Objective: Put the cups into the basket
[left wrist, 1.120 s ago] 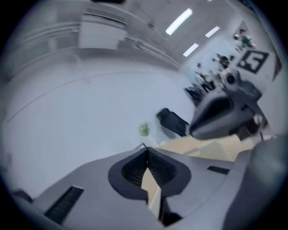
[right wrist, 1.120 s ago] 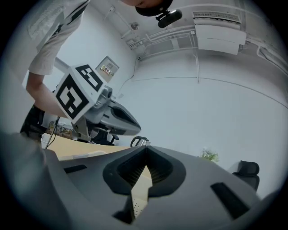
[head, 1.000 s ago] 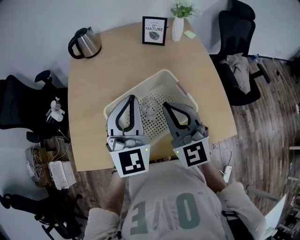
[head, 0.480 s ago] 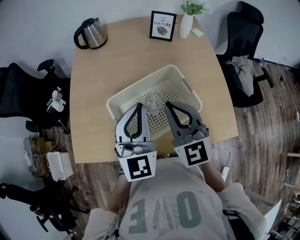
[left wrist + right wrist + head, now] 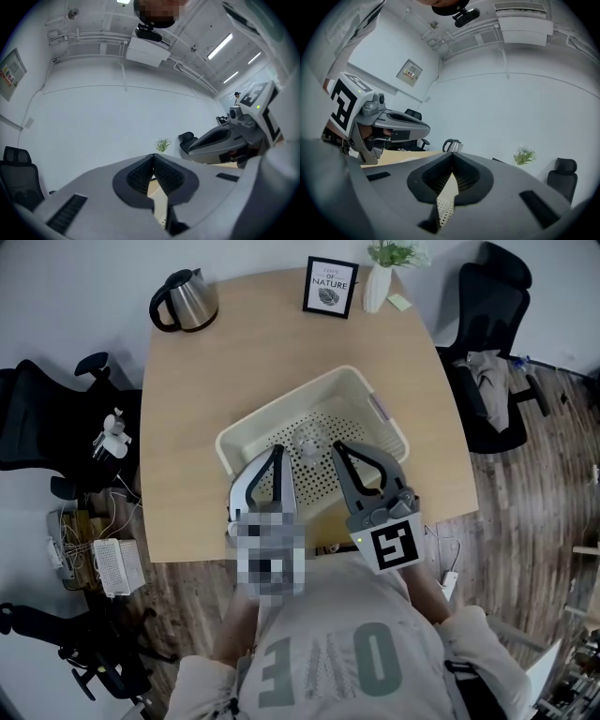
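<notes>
I held my left gripper (image 5: 278, 449) and my right gripper (image 5: 337, 444) side by side over the near side of the cream perforated laundry basket (image 5: 286, 403), both pointing away from me across the wooden table (image 5: 234, 362). My left gripper's jaws were clenched tip to tip with nothing between them. My right gripper's jaws were pressed together the same way, also empty. A clear glass cup (image 5: 307, 438) lay inside the basket on its perforated floor, between the tips of my two grippers and just beyond them, touched by neither. I could make out only that one cup.

The basket sat at an angle near the middle of the table. At the far left corner stood a steel kettle (image 5: 185, 300) with a black handle. At the far edge stood a framed print (image 5: 331, 286), a white vase (image 5: 378, 289) with a green plant just beside it, and a yellow sticky note (image 5: 400, 303) to the vase's right. Black office chairs (image 5: 492, 306) stood on the floor around the table.
</notes>
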`<state>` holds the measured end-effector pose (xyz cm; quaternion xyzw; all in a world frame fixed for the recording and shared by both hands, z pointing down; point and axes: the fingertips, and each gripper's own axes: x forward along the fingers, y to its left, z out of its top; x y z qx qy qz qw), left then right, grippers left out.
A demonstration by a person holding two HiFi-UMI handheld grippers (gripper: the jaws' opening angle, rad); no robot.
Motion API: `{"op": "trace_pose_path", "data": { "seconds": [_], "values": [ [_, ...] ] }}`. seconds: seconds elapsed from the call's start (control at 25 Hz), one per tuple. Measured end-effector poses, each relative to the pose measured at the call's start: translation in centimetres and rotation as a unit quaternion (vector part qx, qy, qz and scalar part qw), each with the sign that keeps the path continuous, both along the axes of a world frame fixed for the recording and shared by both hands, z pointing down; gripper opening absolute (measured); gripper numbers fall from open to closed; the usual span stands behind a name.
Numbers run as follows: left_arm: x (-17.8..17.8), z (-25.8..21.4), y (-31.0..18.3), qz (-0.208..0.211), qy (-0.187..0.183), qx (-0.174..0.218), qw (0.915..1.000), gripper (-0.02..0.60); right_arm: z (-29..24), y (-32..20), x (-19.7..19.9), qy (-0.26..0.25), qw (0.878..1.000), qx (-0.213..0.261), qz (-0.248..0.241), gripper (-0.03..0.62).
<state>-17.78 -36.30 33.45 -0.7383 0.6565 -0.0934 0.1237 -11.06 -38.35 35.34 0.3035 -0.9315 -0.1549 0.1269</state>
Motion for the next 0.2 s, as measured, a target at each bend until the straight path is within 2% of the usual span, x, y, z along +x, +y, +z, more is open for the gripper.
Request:
{"op": "trace_pose_path", "data": {
  "seconds": [0.2],
  "values": [
    [-0.33, -0.14, 0.07, 0.000, 0.001, 0.007, 1.0000, 0.009, -0.39, -0.33, -0.39, -0.013, 1.000, 0.001, 0.001, -0.002]
  ]
}}
